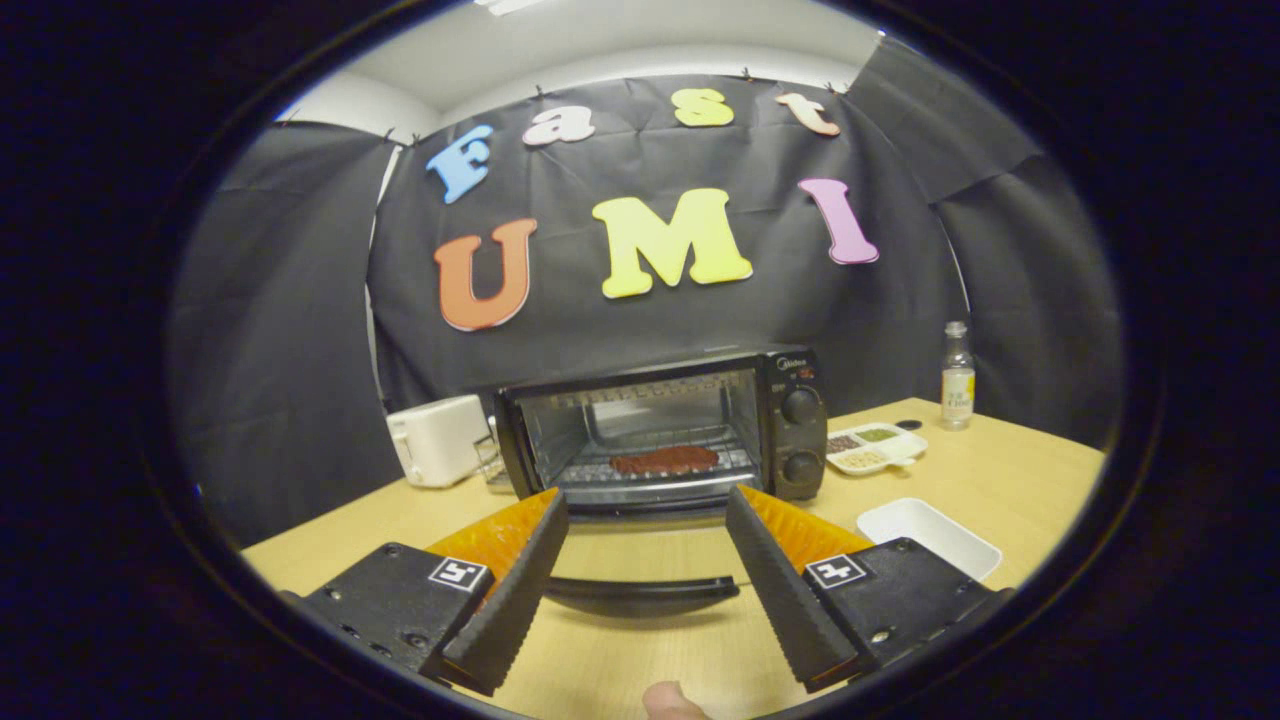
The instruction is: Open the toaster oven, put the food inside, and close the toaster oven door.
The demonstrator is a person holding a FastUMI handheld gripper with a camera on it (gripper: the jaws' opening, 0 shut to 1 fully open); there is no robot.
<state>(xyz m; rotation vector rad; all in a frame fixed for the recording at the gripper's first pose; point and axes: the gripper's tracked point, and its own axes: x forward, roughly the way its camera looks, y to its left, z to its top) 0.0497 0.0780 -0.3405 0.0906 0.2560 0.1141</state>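
Toaster oven: black, boxy, upright on wooden surface, at 12 o'clock beyond tongs. Two round knobs stacked on panel at its 3 o'clock side. Door dropped fully open, lying flat toward tongs, clear glass, dark curved handle at near edge, between open fingers, untouched. Cavity exposed, wire rack inside. Food: flat reddish-brown slab, lying lengthwise on rack, centred in cavity.
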